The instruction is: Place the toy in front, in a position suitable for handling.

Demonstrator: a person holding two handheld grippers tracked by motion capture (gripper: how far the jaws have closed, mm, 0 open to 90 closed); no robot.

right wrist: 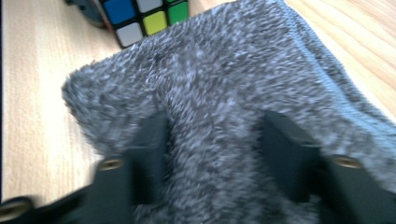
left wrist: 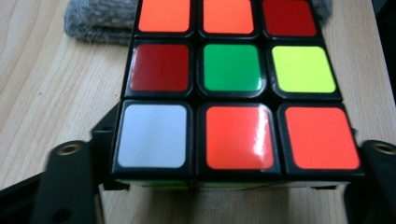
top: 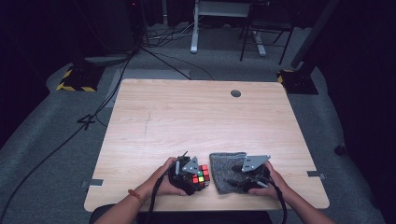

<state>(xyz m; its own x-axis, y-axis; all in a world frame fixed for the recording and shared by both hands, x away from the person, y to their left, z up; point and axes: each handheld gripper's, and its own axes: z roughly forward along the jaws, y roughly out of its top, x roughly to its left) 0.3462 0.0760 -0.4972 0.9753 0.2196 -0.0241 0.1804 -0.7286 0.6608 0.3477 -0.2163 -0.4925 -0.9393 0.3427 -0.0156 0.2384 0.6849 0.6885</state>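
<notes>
A scrambled Rubik's cube (top: 202, 174) (left wrist: 231, 93) rests on the wooden table (top: 187, 116) near its front edge. My left gripper (top: 195, 179) is at the cube, which sits between its two black jaws. The jaws flank the cube's lower corners, and I see no firm squeeze. Just right of the cube lies a folded grey fuzzy cloth (top: 225, 163) (right wrist: 233, 70). My right gripper (top: 237, 176) (right wrist: 217, 128) stands on the cloth with its jaws apart. Their tips are sunk in the pile, and a ridge of cloth rises between them.
Both hands rest at the table's front edge. A round cable hole (top: 236, 93) is at the back right of the tabletop. Cables (top: 93, 116) run over the grey floor to the left, and a desk frame and chair legs (top: 261, 37) stand beyond the table.
</notes>
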